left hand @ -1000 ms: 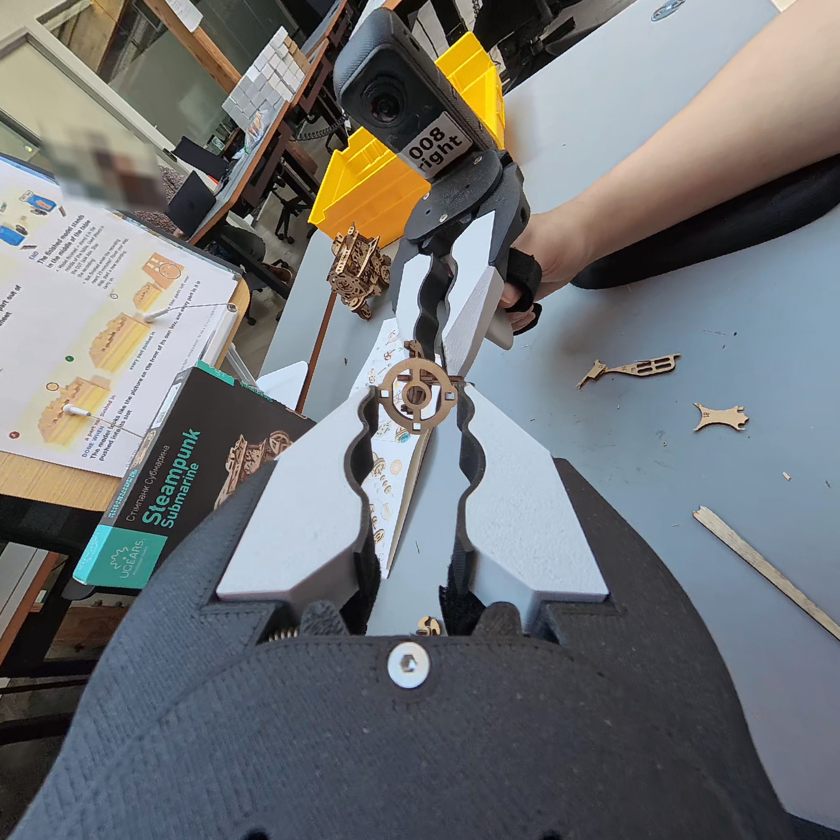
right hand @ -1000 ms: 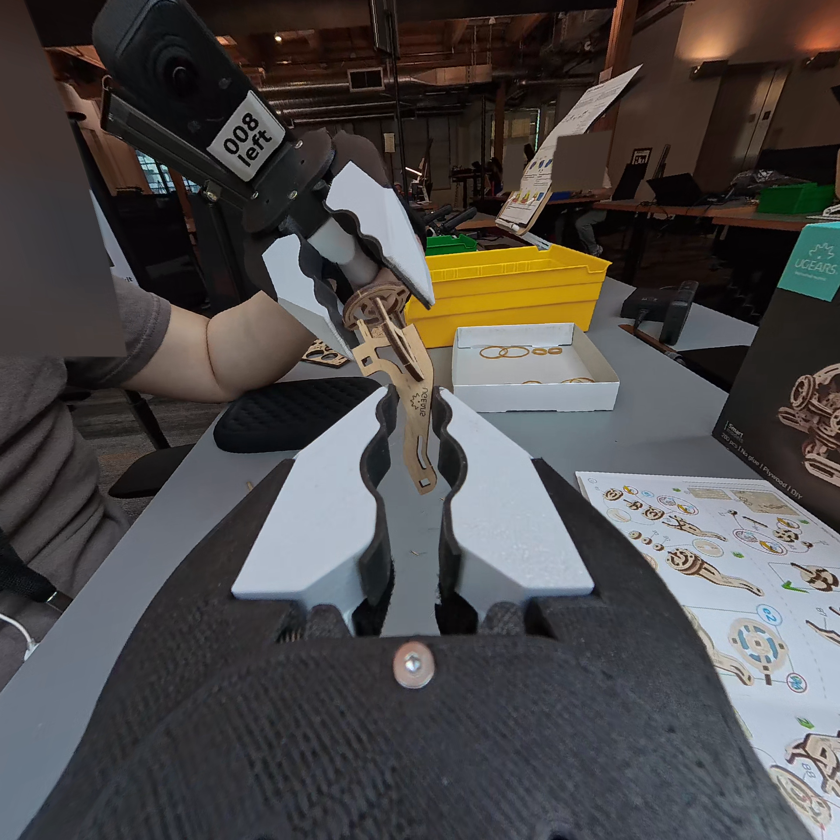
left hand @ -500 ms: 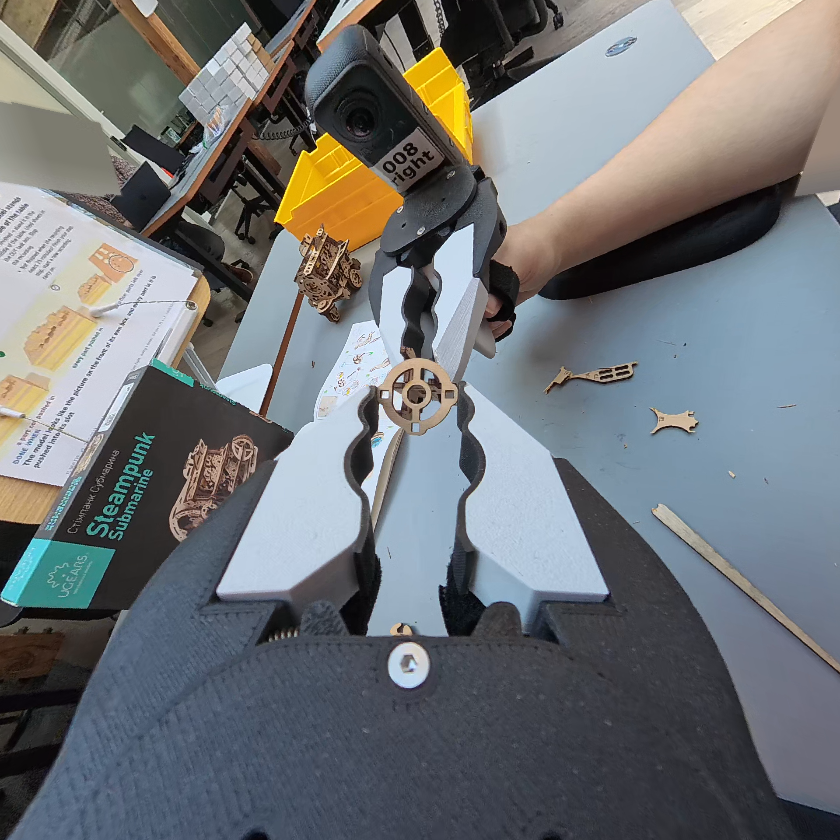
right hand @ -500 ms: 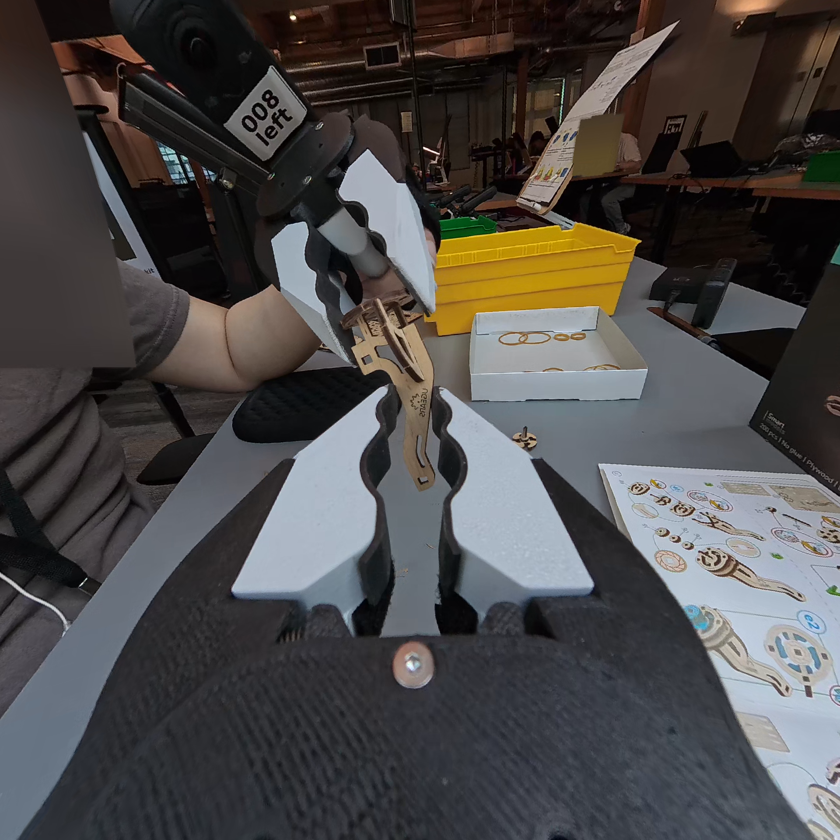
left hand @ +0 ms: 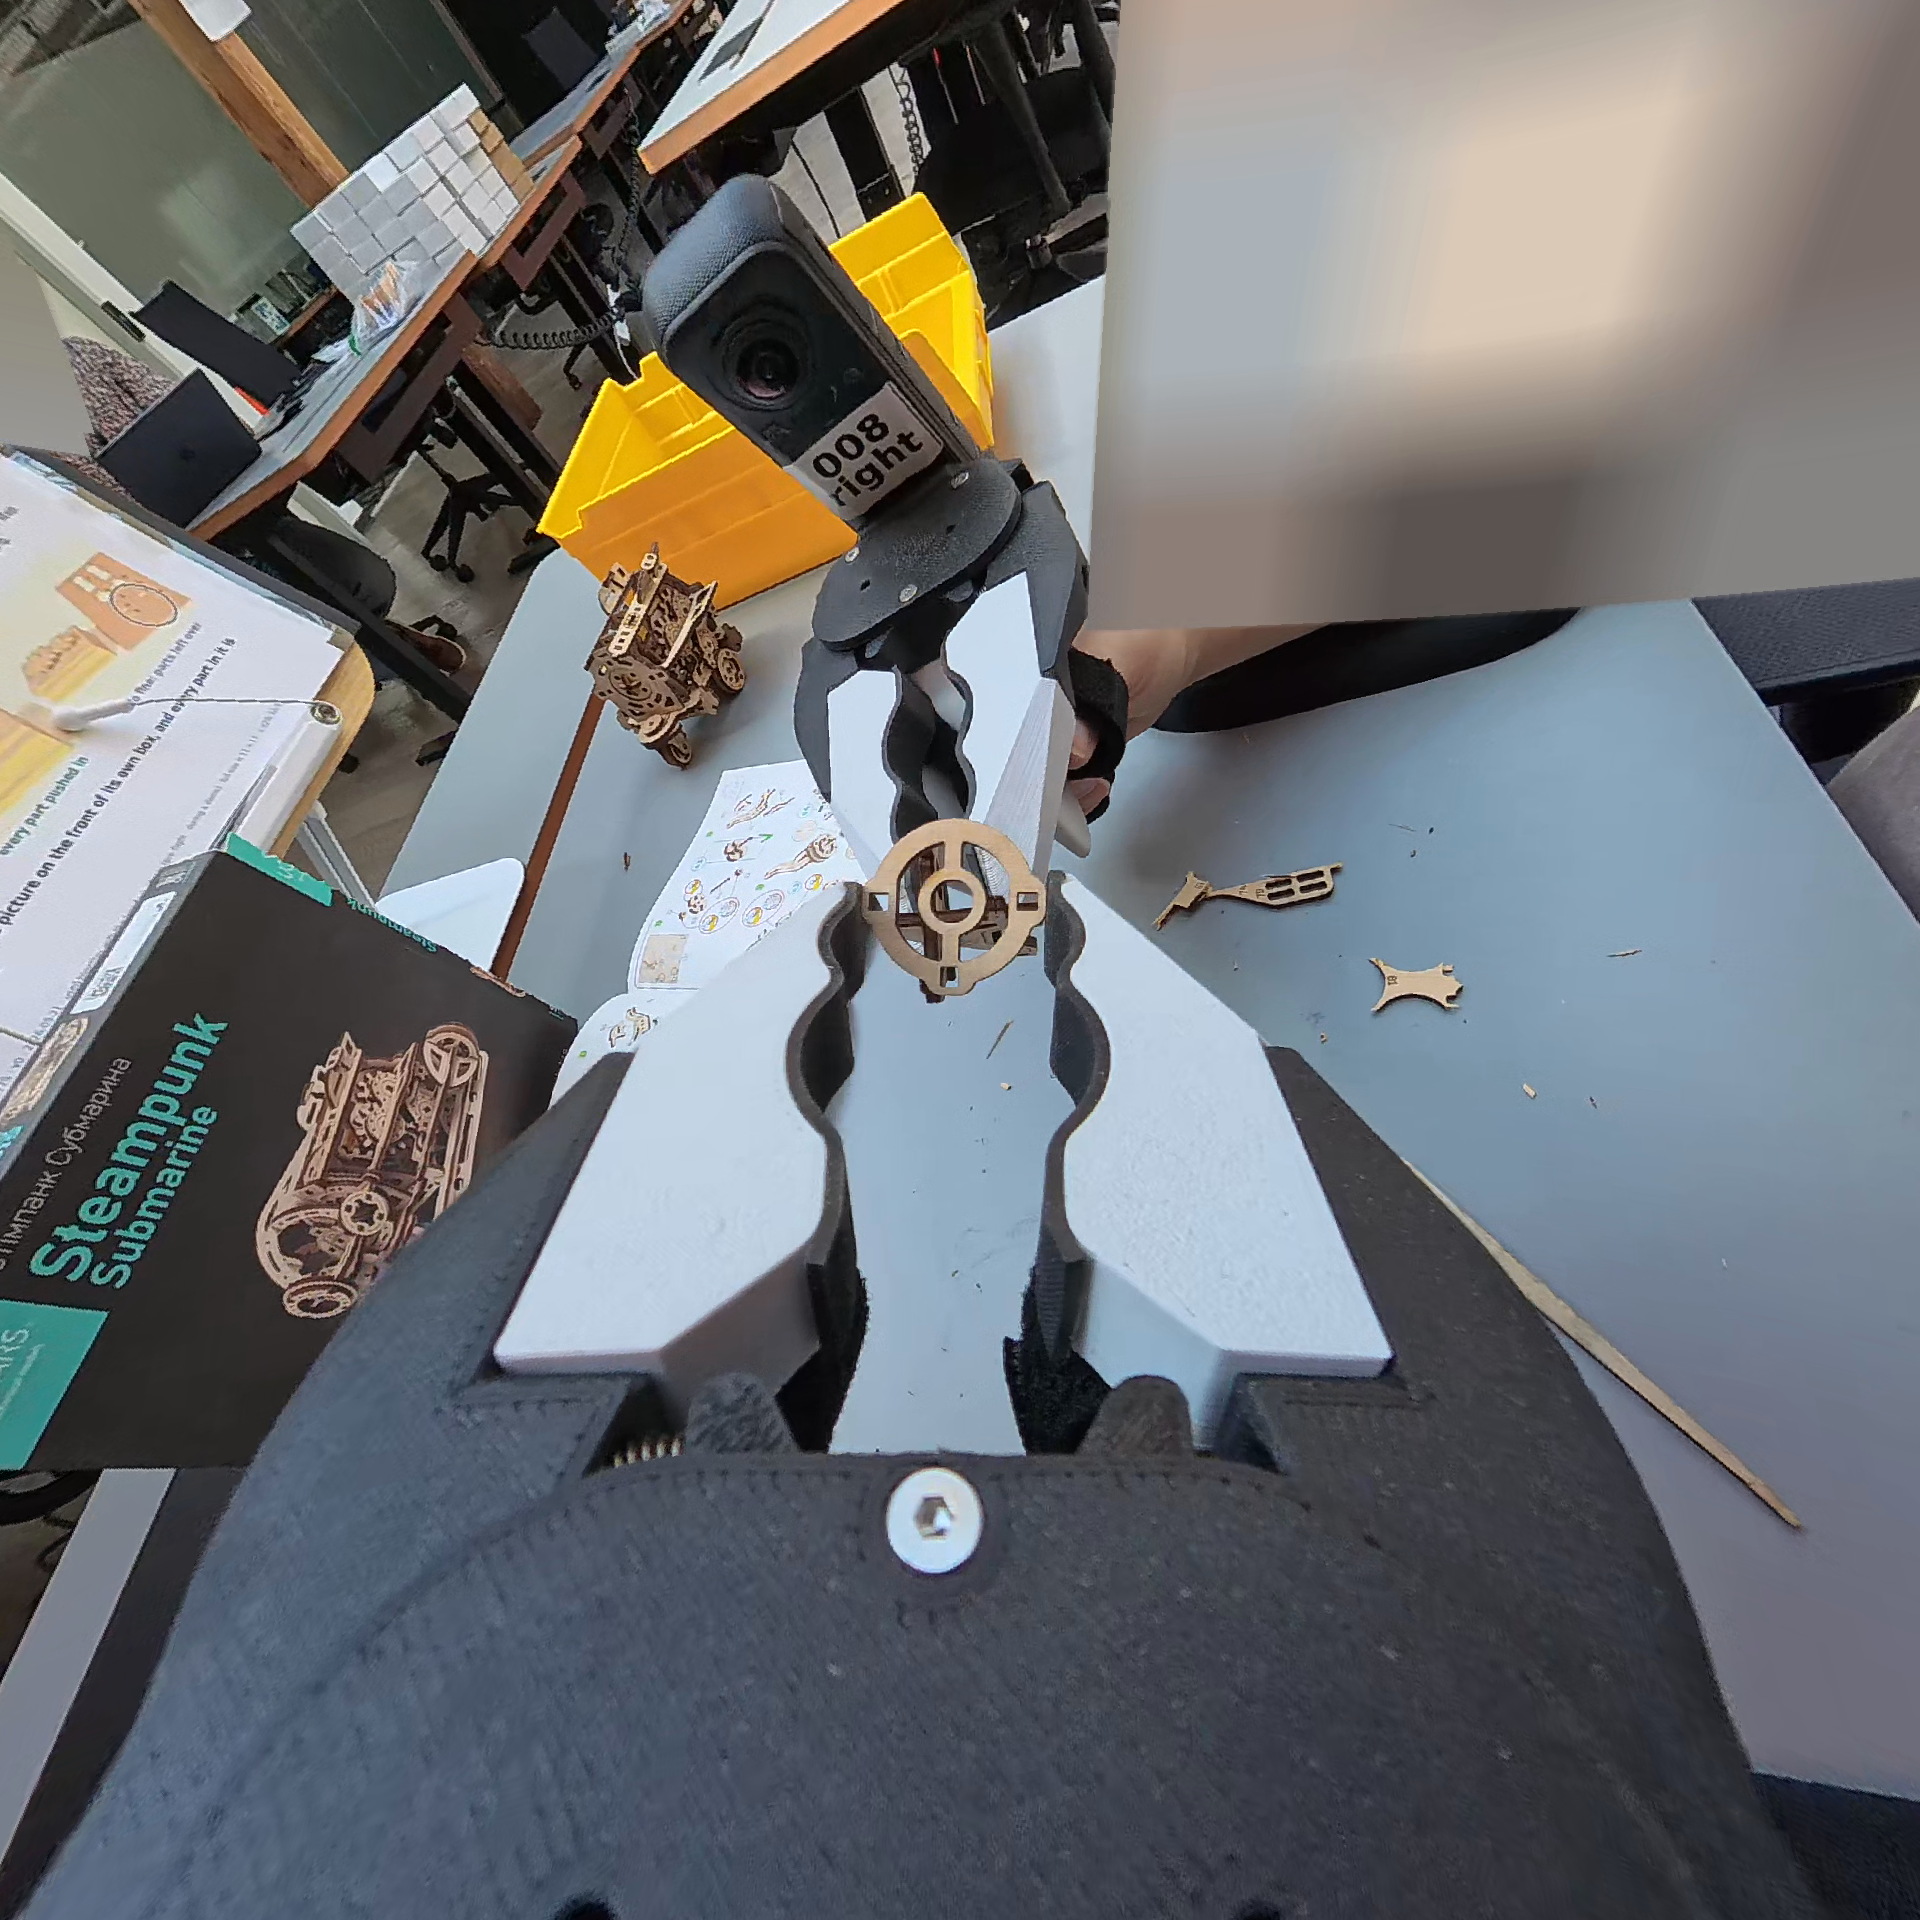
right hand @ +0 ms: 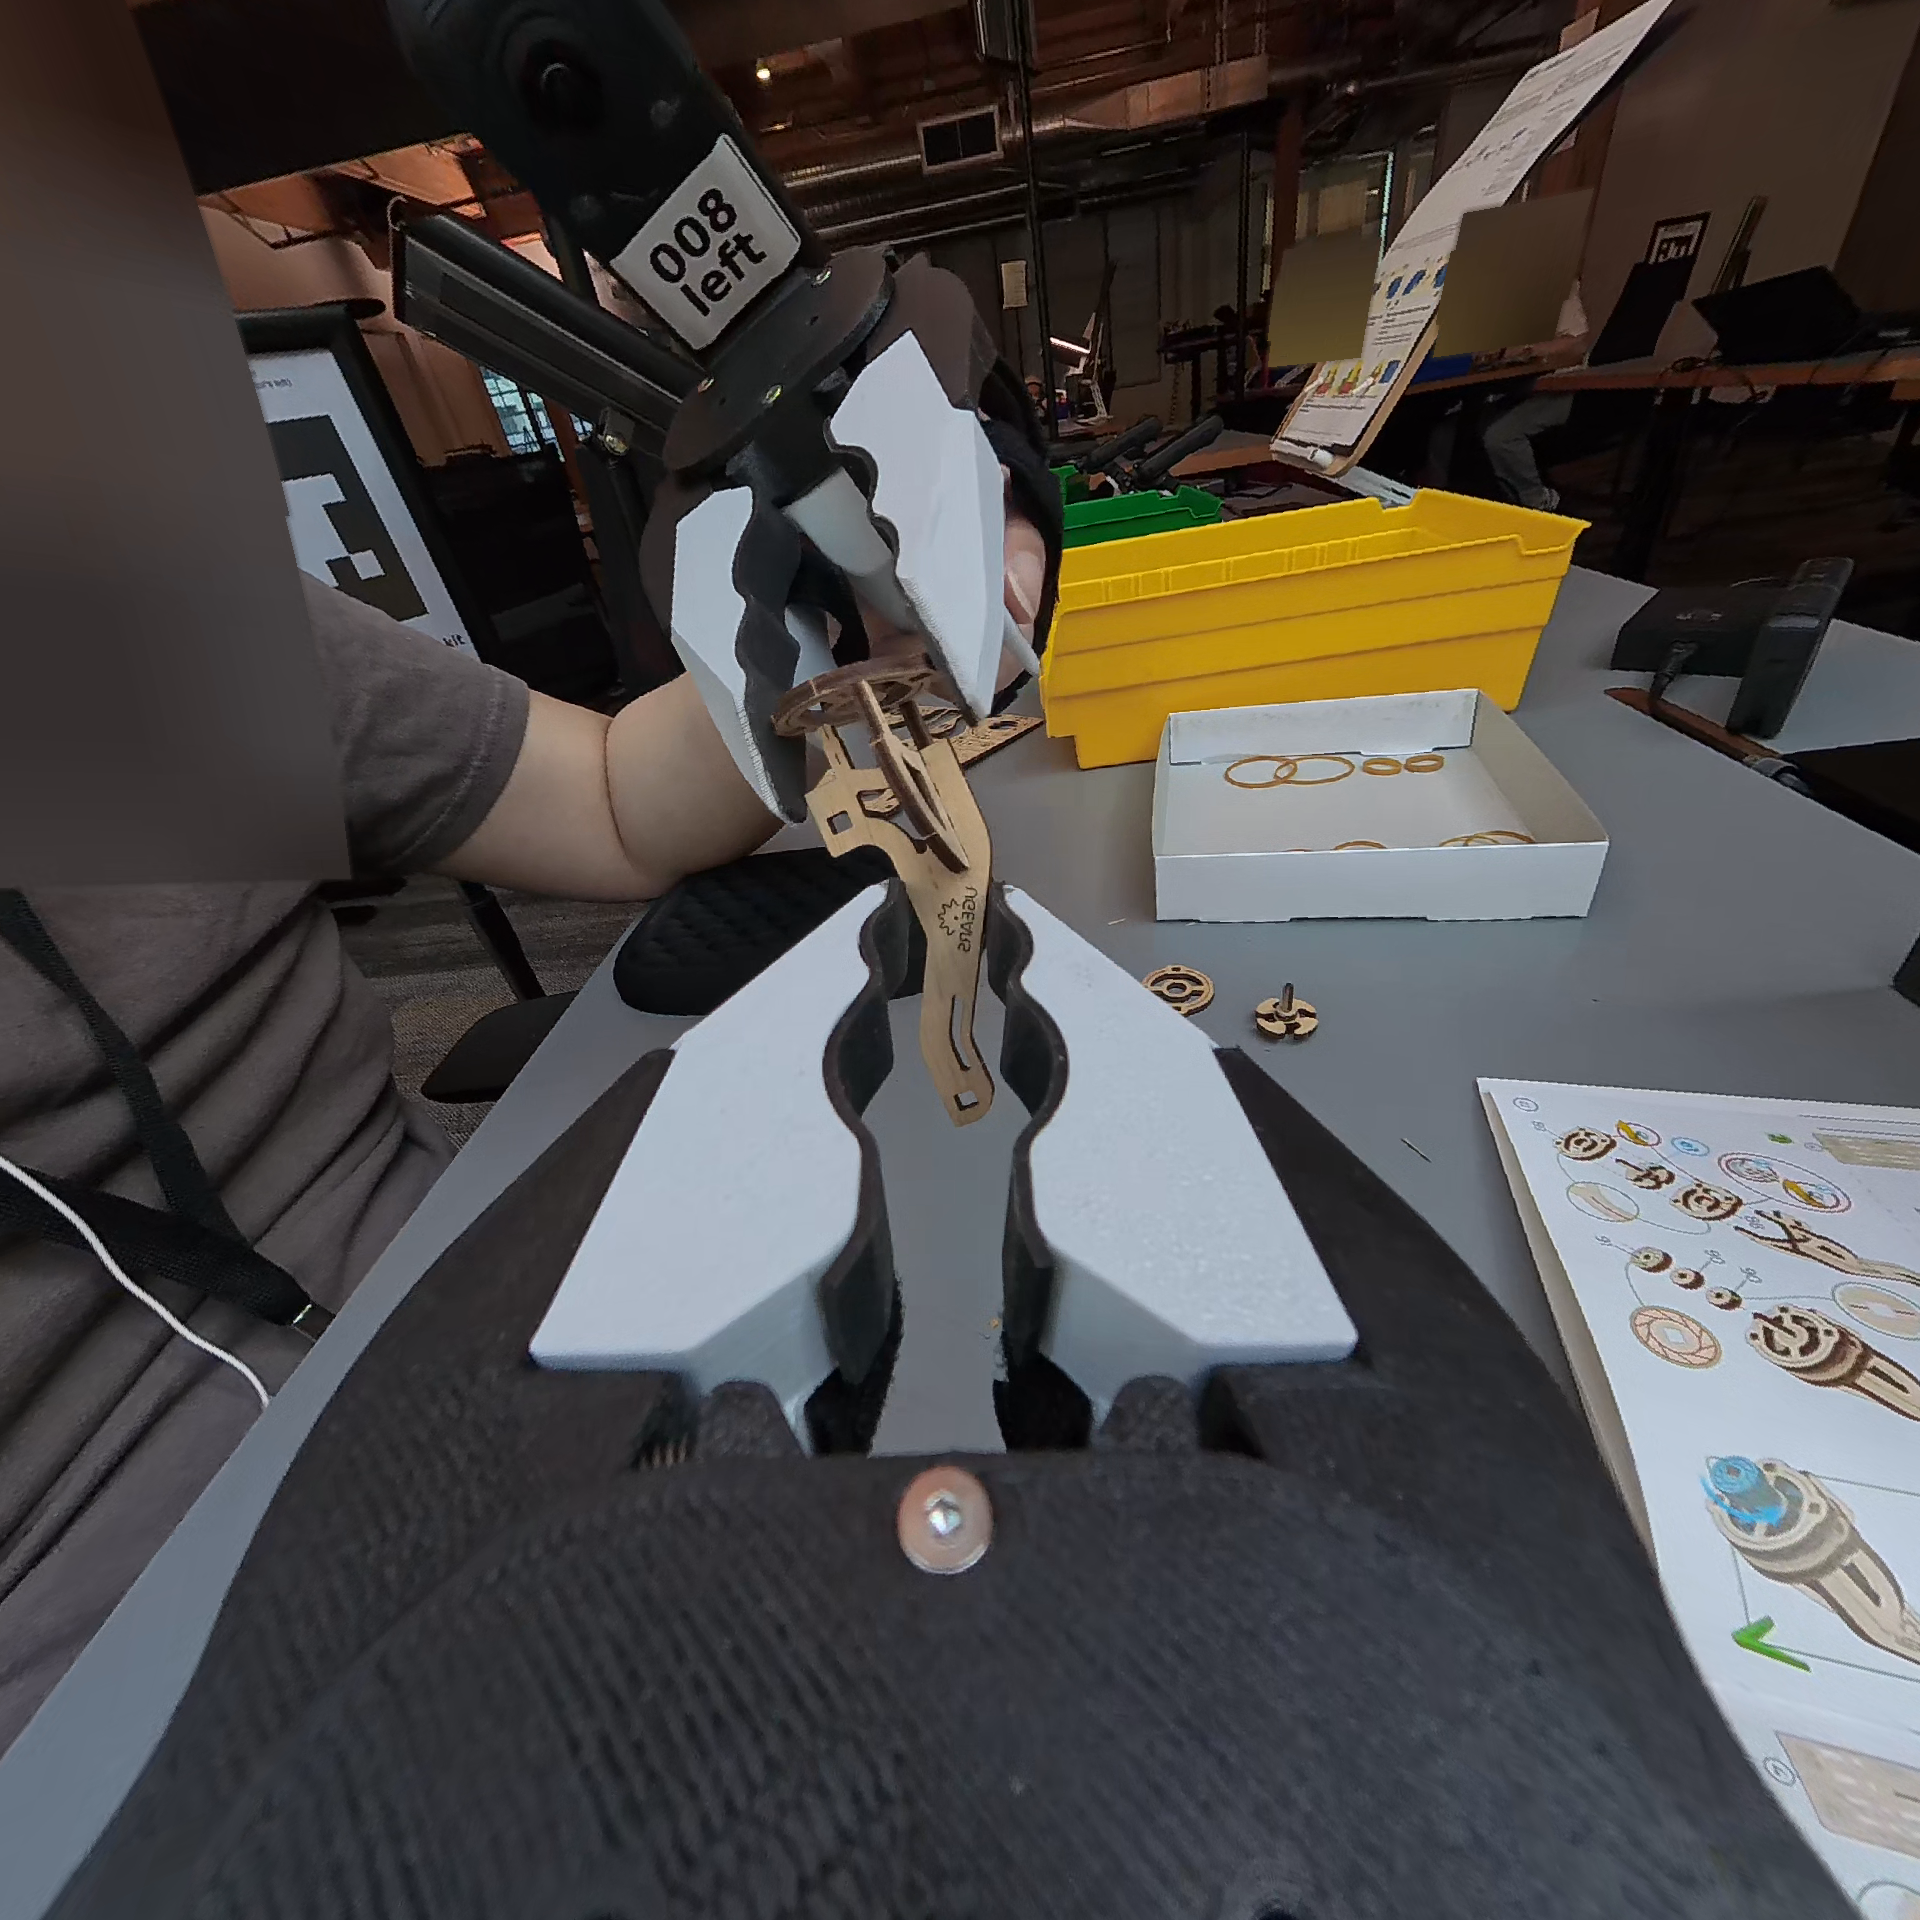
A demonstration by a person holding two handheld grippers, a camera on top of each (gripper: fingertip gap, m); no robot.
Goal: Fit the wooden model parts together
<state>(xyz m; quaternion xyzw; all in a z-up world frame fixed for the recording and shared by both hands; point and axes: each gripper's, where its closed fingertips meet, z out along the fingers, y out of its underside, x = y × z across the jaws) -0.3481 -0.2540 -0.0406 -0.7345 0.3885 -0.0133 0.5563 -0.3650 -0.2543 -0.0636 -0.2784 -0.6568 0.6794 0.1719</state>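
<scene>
A round wooden disc point(left hand: 951, 912) with a cross-shaped hub is clamped between the tips of my left gripper point(left hand: 953, 910). It sits on a short axle that joins a second disc on a flat wooden arm point(right hand: 958, 971). My right gripper point(right hand: 943, 896) is shut on that arm near its middle, and the arm's slotted end hangs down between its fingers. The two grippers face each other tip to tip above the grey table point(left hand: 1558, 1039). The left gripper point(right hand: 868, 732) shows above the arm in the right wrist view. The right gripper point(left hand: 940, 831) shows behind the disc in the left wrist view.
A yellow bin point(right hand: 1299, 623), a white box of rubber bands point(right hand: 1371, 821), two loose wooden discs point(right hand: 1179, 987) and an instruction sheet point(right hand: 1714, 1299) lie ahead and to the right. A black kit box point(left hand: 260, 1122), a built wooden model point(left hand: 665, 655), scrap pieces point(left hand: 1257, 888) and a wood strip point(left hand: 1600, 1351) lie on the table. The tips of both grippers are at nearly the same place.
Both grippers have kept their hold and shifted together over the table. The left gripper has tilted, so its disc lies flatter above the arm. The two loose discs have come into view.
</scene>
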